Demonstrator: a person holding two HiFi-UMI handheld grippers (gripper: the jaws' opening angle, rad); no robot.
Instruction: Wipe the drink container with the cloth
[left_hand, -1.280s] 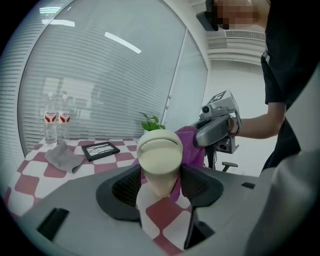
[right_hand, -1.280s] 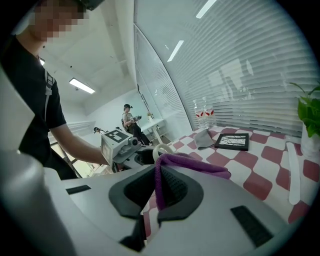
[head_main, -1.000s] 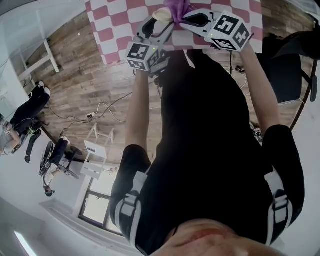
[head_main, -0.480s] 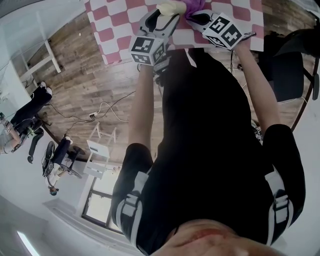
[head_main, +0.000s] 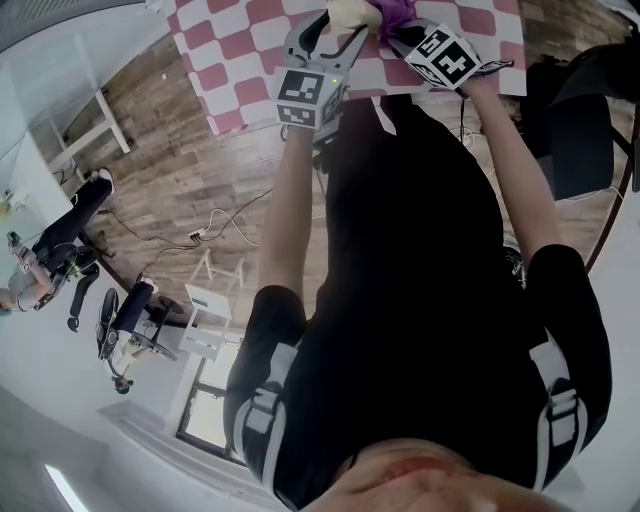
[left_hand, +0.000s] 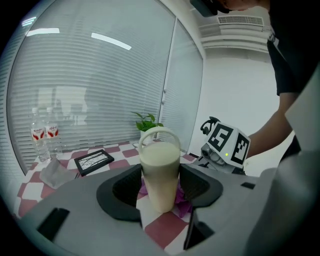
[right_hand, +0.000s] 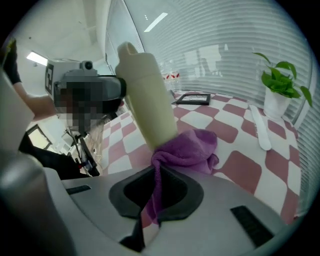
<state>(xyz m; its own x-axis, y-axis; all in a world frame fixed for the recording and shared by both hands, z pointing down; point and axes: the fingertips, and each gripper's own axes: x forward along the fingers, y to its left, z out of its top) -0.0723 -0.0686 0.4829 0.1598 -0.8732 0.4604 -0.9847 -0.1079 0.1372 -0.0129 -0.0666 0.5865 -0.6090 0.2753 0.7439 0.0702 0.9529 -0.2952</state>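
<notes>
**Inspector:** What is the state of the left hand-held gripper (left_hand: 160, 184)?

**Assistant:** It is clamped across the body of the tall cream-coloured plastic drink container (left_hand: 159, 165), which has a loop handle on top. Its jaws have just been closing a shade tighter with the container between them. The container appears held clear of the red-and-white chequered desk (head_main: 250, 60). It leans over in the right gripper view.

**Inspector:** And the right hand-held gripper (right_hand: 157, 192)?

**Assistant:** It is closed on a fold of the purple terry cloth (right_hand: 192, 147). The bunched remainder sits against the container's lower end.

**Inspector:** What has changed in the past second?

**Assistant:** In the head view both grippers have moved further out over the desk. The right one has dropped and turned. That has taken the cloth from the container's upper part to its base.

**Inspector:** What does that mean for the task?

**Assistant:** It looks like one downward wiping stroke nearing its end. The side facing the left gripper shows no cloth on it, so the container probably needs turning before the next pass. The tighter hold suits that.
</notes>
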